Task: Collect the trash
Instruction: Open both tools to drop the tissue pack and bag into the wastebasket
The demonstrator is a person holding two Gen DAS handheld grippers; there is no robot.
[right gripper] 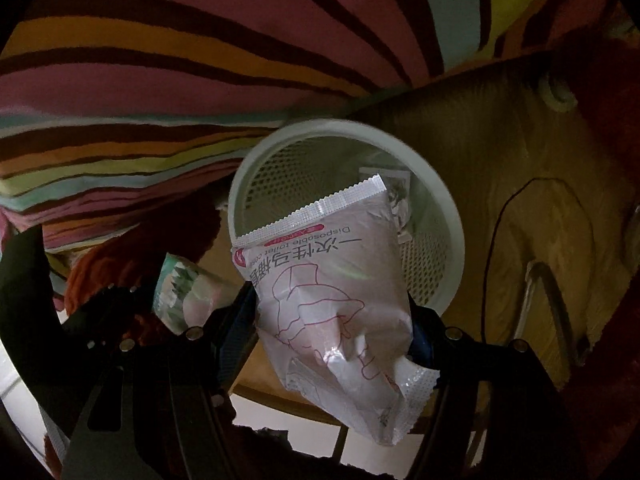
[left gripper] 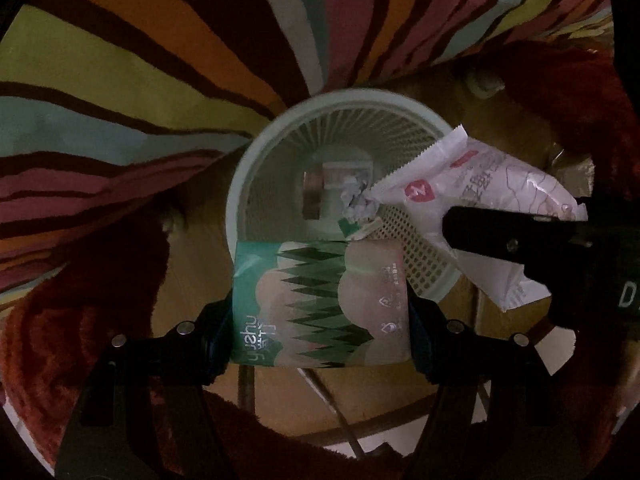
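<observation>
The left gripper (left gripper: 320, 308) points forward and down, its two black fingers spread about the width of a green tissue pack (left gripper: 320, 304) and pressed against the pack's left and right edges. The right gripper (right gripper: 336, 332) sits just to its right, also pointing forward and down, its fingers closed against the sides of a white packet (right gripper: 332, 300). In the left wrist view, one right finger (left gripper: 512, 240) reaches in from the right edge.
</observation>
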